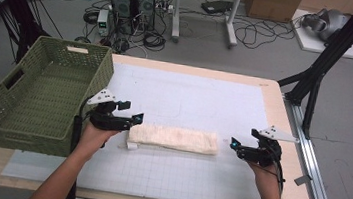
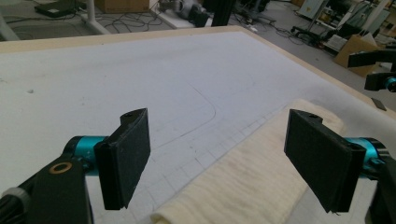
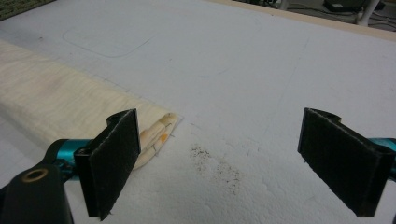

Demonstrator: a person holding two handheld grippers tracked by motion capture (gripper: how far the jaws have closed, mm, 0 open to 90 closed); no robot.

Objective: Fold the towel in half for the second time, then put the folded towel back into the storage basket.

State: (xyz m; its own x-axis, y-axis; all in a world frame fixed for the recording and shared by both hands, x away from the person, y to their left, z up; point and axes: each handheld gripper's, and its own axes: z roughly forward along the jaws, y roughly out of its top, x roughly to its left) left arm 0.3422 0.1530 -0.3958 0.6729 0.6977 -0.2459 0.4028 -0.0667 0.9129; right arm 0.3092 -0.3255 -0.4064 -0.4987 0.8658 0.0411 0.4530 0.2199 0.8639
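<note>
Lab table [image 1: 275, 98], white gridded mat; folded cream towel [image 1: 175, 138] lying mid-mat.
Left gripper [image 1: 134, 119] and right gripper [image 1: 233, 144] flank the towel's ends, jaws wide apart, holding nothing; probably poised for a two-ended pickup; green basket [image 1: 39, 94] waits left, apparently empty.

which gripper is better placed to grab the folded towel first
Left, probably. The left gripper has its open jaws over the towel end, as the left gripper view shows. The right gripper, also open, sits just off the other end.
</note>
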